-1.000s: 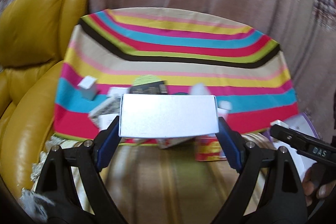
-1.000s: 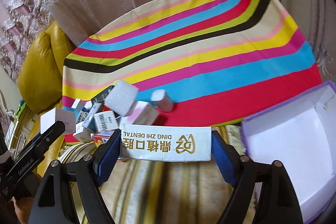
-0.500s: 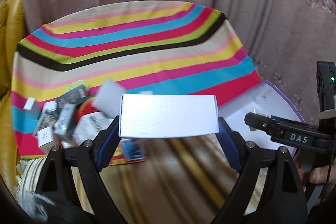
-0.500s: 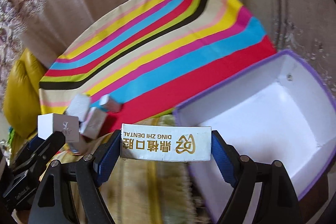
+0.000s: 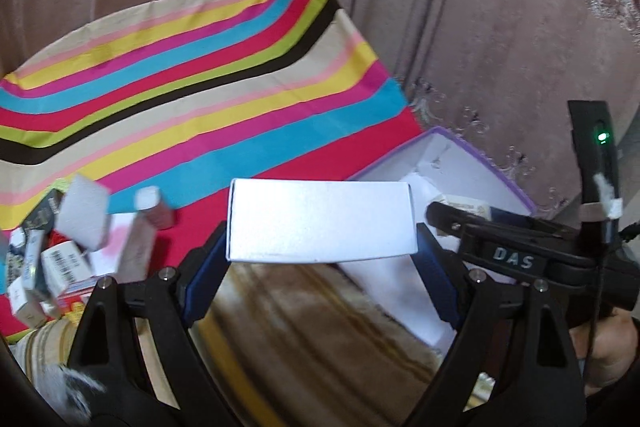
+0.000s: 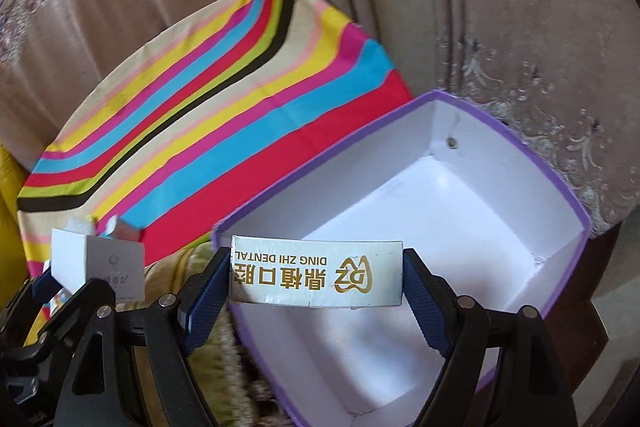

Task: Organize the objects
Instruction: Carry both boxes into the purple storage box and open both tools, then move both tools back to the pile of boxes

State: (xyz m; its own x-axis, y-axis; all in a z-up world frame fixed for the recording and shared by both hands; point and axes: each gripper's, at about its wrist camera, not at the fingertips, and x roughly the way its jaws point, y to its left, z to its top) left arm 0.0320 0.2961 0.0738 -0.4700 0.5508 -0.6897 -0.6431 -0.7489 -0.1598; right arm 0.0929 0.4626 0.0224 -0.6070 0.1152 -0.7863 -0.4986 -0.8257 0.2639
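Right wrist view, right tongs (image 6: 316, 277) gripping dental box (image 6: 316, 277), above purple bin (image 6: 576, 211).

The left gripper (image 5: 322, 223) clamps a plain white box (image 5: 320, 221) between its blue pads. Beyond it to the left, small boxes (image 5: 80, 247) lie jumbled on a striped cloth (image 5: 200, 87). To the right, the right gripper (image 5: 516, 251) reaches over an open purple-rimmed box (image 5: 472, 163).

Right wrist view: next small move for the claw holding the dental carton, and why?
Probably lower the right claw into the purple-rimmed white cardboard box, then release: the white DING ZHI DENTAL carton is clamped over the box's near edge, and the visible interior looks empty.
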